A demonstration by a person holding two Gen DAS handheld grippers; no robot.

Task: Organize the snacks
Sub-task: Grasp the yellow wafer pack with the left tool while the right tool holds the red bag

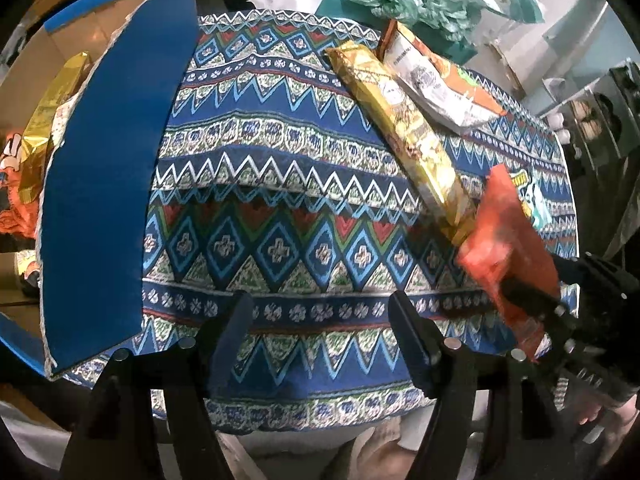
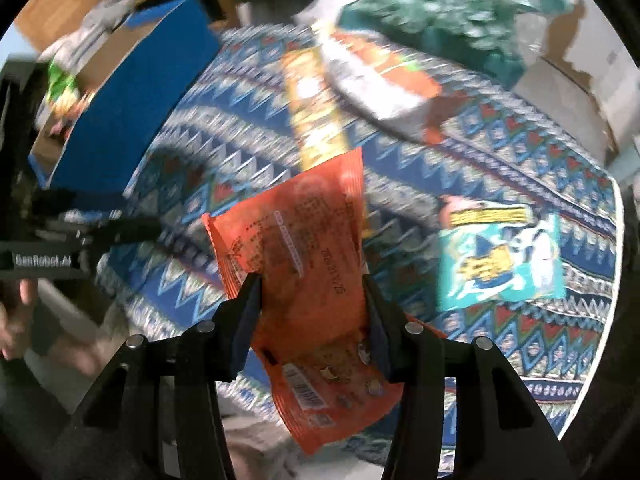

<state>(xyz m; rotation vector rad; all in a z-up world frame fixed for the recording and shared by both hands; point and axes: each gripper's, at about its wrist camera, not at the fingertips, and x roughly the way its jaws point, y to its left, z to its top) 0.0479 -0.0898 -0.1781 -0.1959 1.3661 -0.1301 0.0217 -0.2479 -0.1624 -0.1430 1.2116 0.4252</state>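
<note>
The orange snack packet [image 2: 308, 280] is sitting between the two fingers of the right tool [image 2: 312, 280], which is clenching it from both sides and holding it raised over the patterned tablecloth [image 2: 540, 152]; the packet's printed back and barcode are facing the right wrist camera. In the left wrist view the same orange snack packet [image 1: 508, 248] is appearing at the right edge, gripped by the right tool [image 1: 532, 300]. The right wrist picture is blurring heavily.

The left tool [image 1: 320, 316] is standing released, its fingers spread apart with nothing between them, hovering over the near edge of the desk [image 1: 280, 412].

On the cloth, a long yellow snack packet [image 1: 404, 132] is lying diagonally, and a white and orange snack bag [image 1: 436, 76] is resting just beside it, overlapping its far end. A teal snack bag [image 2: 500, 256] is lying flat near the right edge of the desk.

A blue cardboard box [image 1: 104, 184] is standing at the left side of the desk, with a gold packet [image 1: 48, 120] showing inside it. A green plastic bag [image 1: 408, 0] is lying beyond the far edge of the cloth.
</note>
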